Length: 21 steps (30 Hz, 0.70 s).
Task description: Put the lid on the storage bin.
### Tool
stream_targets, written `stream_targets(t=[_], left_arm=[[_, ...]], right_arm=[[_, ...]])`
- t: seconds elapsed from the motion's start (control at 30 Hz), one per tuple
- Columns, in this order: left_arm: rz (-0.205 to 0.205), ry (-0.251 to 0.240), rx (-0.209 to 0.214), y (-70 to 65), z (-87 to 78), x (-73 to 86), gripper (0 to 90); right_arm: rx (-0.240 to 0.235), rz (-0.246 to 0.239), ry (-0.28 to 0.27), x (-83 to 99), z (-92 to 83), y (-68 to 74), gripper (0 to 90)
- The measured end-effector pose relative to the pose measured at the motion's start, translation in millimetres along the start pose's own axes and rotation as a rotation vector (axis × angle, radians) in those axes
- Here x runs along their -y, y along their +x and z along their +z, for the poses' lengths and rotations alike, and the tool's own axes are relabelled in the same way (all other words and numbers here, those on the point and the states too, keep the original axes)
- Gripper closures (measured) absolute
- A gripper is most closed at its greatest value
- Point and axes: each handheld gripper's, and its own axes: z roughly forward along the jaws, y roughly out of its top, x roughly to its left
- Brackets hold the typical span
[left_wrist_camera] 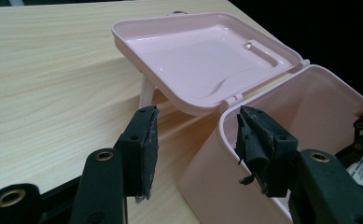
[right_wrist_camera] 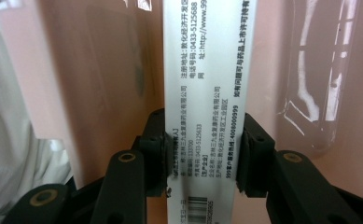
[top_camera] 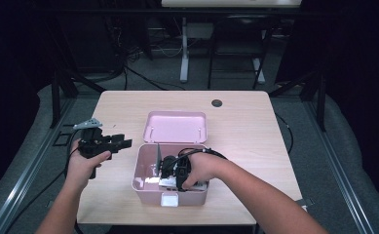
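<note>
A pink plastic box (top_camera: 137, 170) stands near the table's front edge with its lid (top_camera: 175, 127) folded back flat behind it. My right gripper (top_camera: 164, 176) reaches down inside it. In the right gripper view its pads (right_wrist_camera: 154, 154) press on both narrow sides of a white carton (right_wrist_camera: 202, 93) printed with black text and a barcode, held against the pink inner wall. My left gripper (top_camera: 122, 142) hovers left of the box, jaws open and nothing between them. The left gripper view has this gripper (left_wrist_camera: 195, 140) facing the box's corner (left_wrist_camera: 207, 186) and the open lid (left_wrist_camera: 202, 56).
Inside the box, a soft white item (right_wrist_camera: 11, 116) lies left of the carton and a clear plastic piece (right_wrist_camera: 310, 70) right of it. A round cable hole (top_camera: 217, 103) sits at the table's far edge. Bare wood (top_camera: 245, 131) stretches right of the box.
</note>
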Motion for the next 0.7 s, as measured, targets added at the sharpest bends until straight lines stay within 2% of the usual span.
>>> stream_targets(t=[0.13, 0.27, 0.4, 0.43, 0.57, 0.7], left_arm=[[-0.001, 0.003, 0.0, 0.6, -0.6, -0.2, 48.0], [0.001, 0.002, -0.001, 0.6, 0.5, 0.2, 47.9], [0.001, 0.004, -0.001, 0.1, 1.0, 0.3, 47.9], [0.001, 0.004, -0.001, 0.1, 1.1, 0.3, 47.9], [0.002, 0.005, -0.001, 0.3, 1.2, 0.4, 47.9], [0.001, 0.009, 0.0, 0.5, 1.7, 0.7, 47.9]], right_arm=[[0.0, 0.003, 0.008, 0.2, 1.1, -1.0, 60.0], [-0.006, 0.011, -0.008, 2.2, -2.3, -2.0, 60.5], [-0.002, -0.01, -0.017, 3.7, -2.7, -0.5, 61.3], [-0.002, -0.032, -0.017, 3.6, -2.7, 0.8, 61.4], [-0.005, -0.041, -0.018, 3.5, -2.6, 1.4, 61.4], [-0.009, -0.074, -0.018, 3.6, -2.7, 3.1, 61.6]])
